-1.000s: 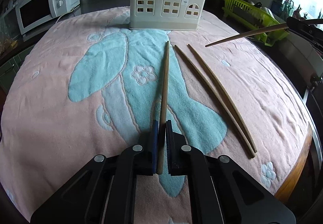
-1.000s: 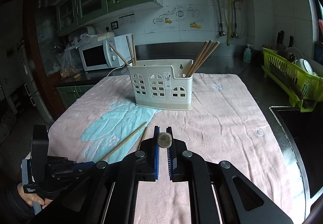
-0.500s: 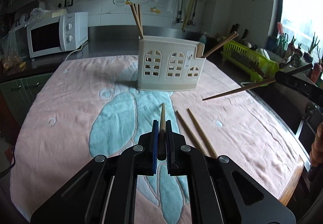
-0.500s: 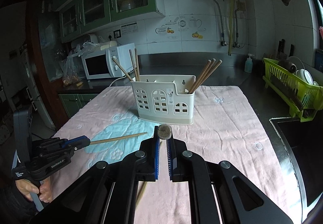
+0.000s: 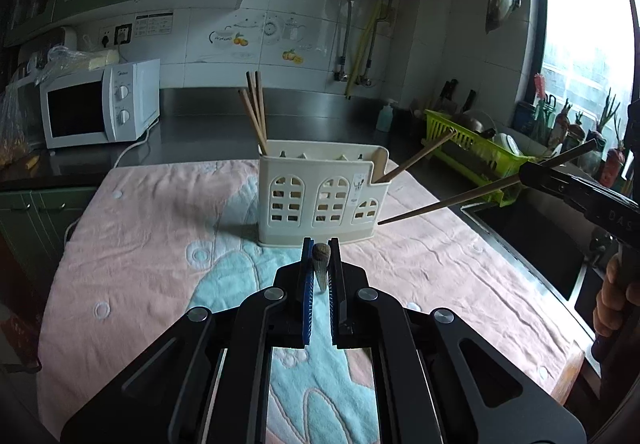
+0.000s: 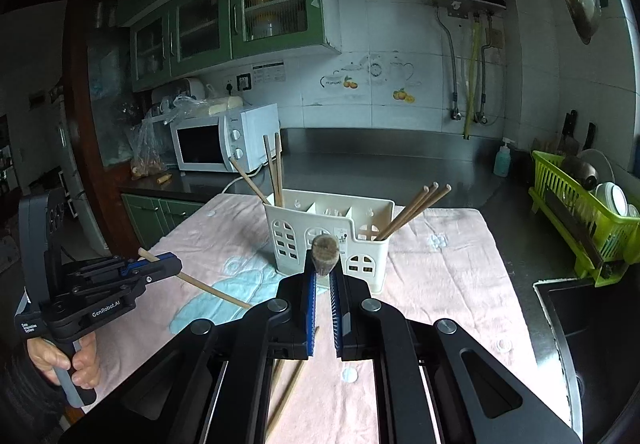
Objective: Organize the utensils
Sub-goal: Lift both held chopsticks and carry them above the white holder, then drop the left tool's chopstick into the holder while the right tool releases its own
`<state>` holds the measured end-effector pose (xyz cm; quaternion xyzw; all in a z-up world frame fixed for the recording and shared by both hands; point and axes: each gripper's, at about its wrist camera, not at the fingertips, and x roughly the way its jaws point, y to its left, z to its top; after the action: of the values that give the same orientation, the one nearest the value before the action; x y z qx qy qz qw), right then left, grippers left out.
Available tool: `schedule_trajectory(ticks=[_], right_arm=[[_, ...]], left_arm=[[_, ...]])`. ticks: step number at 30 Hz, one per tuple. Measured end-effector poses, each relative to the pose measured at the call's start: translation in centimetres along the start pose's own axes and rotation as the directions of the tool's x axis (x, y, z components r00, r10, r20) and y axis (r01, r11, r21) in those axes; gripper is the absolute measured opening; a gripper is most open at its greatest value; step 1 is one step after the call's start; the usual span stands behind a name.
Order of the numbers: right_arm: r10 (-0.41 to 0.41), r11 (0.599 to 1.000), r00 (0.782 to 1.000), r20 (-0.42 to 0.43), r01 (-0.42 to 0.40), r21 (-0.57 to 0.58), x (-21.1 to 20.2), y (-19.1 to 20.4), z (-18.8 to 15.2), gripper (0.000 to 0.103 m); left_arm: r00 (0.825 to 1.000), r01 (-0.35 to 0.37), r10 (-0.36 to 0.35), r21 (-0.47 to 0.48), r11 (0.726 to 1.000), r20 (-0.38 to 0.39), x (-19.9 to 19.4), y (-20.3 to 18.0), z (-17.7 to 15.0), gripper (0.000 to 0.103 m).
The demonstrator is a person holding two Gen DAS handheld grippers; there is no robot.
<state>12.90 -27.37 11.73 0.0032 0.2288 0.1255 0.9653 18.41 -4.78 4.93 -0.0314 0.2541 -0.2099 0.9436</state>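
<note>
My left gripper [image 5: 320, 244] is shut on a wooden chopstick [image 5: 321, 258], seen end-on above the towel, in front of the cream utensil holder [image 5: 320, 200]. In the right wrist view the left gripper [image 6: 178, 266] appears at the left, its chopstick [image 6: 212, 290] slanting down towards the towel. My right gripper [image 6: 324, 256] is shut on another chopstick [image 6: 325, 248], also end-on, before the holder [image 6: 288, 240]. The left wrist view shows the right gripper [image 5: 522, 172] with its chopstick [image 5: 448, 200] pointing at the holder. Two loose chopsticks [image 6: 288, 388] lie on the towel. Chopsticks stand in the holder's left [image 5: 256, 112] and right [image 5: 416, 158] compartments.
A pink and blue towel [image 5: 160, 228] covers the table. A white microwave [image 5: 100, 104] stands at the back left on the dark counter. A green dish rack [image 5: 472, 152] and a sink [image 5: 532, 244] are on the right. A hand [image 6: 60, 360] holds the left gripper's handle.
Both grippers have risen with their chopsticks. The left one lifted its chopstick off the towel and tipped upward, so the holder and wall now fill more of its view.
</note>
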Motion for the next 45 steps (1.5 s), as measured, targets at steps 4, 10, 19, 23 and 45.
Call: schedule_trajectory(ticks=[4,10,19,23,45], right_arm=[[0.010,1.000,1.000,0.004,-0.010,-0.001,0.2,-1.2,2.8,0.006],[-0.015,1.000,1.000,0.015,0.015,-0.023,0.5,-2.9,6.6,0.006],[-0.051,0.997,0.999,-0.001,0.051,-0.057,3.3,-4.0,9.4,0.006],[-0.063,0.996,0.998,-0.013,0.062,-0.065,5.0,-4.4,9.9,0.006],[-0.045,0.997,0.982,-0.186,0.032,-0.073,12.6,-4.6,7.7,0.010]], left_arm=[[0.999,-0.014,0.013,0.030,0.999,0.037,0.1,-0.1,3.6,0.005],[0.992,-0.037,0.030,0.053,0.998,0.124,0.2,-0.1,9.9,0.005],[0.951,-0.098,0.081,0.043,0.994,0.299,1.6,-1.4,18.3,0.005],[0.932,-0.122,0.108,0.018,0.992,0.347,3.3,-1.6,20.1,0.005],[0.969,-0.121,0.123,-0.022,0.992,0.212,10.2,1.2,18.0,0.025]])
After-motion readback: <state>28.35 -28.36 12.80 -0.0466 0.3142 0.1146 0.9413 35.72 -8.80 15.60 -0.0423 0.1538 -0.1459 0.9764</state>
